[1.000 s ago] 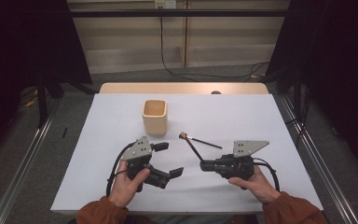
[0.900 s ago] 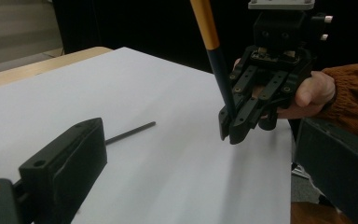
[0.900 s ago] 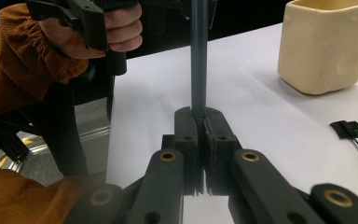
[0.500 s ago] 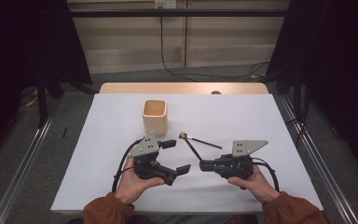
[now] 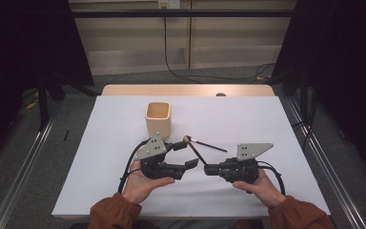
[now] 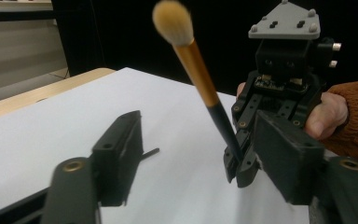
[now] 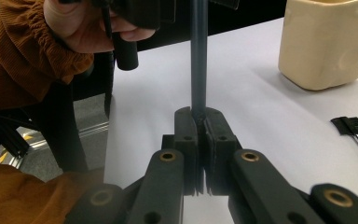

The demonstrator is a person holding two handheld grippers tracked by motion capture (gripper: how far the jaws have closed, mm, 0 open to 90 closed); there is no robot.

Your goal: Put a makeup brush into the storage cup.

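My right gripper [image 5: 207, 169] [image 7: 199, 122] is shut on the black handle of a makeup brush [image 5: 194, 149] [image 6: 200, 79]. The brush slants up and away, its tan bristle head [image 6: 172, 21] at the top. My left gripper [image 5: 187, 153] [image 6: 200, 137] sits just left of the right one and faces it. The brush stands between its two jaws, and neither pad touches it. Those jaws have just been closing. A thin black brush [image 5: 209, 145] [image 7: 354, 126] lies flat on the white sheet behind both grippers.
A cream cup [image 5: 158, 118] [image 7: 326, 42] stands upright behind the left gripper, mouth up. The white sheet [image 5: 267, 124] covers the table, with a wooden strip along the far edge. Dark curtains and metal rails flank both sides.
The left gripper has swung toward the right one, so its jaws now straddle the held brush, and the gap between them is narrower. The right gripper and brush have stayed put.
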